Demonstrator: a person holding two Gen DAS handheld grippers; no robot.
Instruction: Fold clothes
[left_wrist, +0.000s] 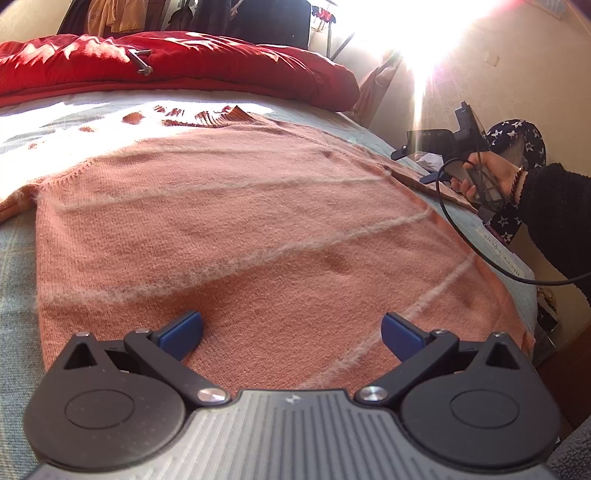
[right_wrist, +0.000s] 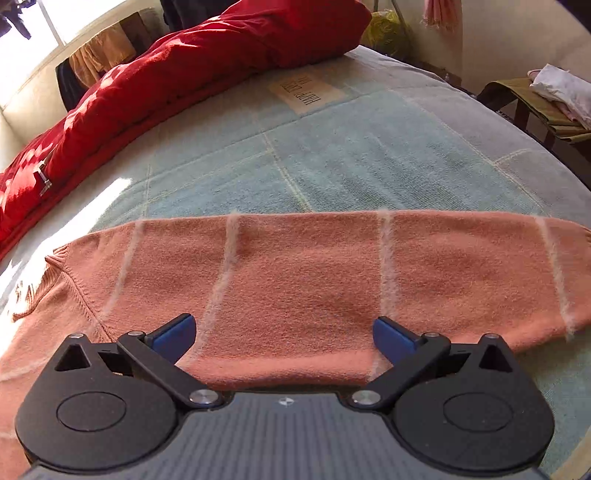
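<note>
A salmon-pink knit sweater (left_wrist: 236, 221) with thin pale stripes lies flat on the bed, collar toward the far side. My left gripper (left_wrist: 291, 332) hovers open over its hem, blue pads wide apart and empty. In the left wrist view, the right gripper (left_wrist: 413, 162) is held by a hand at the sweater's right edge, near a sleeve. In the right wrist view, my right gripper (right_wrist: 284, 338) stands open just above one sleeve of the sweater (right_wrist: 332, 280), which lies stretched across the view; nothing is between its pads.
A red quilt (left_wrist: 177, 66) is bunched along the far side of the bed (right_wrist: 369, 155), which has a pale blue checked cover. A stool with folded cloth (right_wrist: 554, 99) stands off the bed at the right. Strong sunlight washes out the collar area.
</note>
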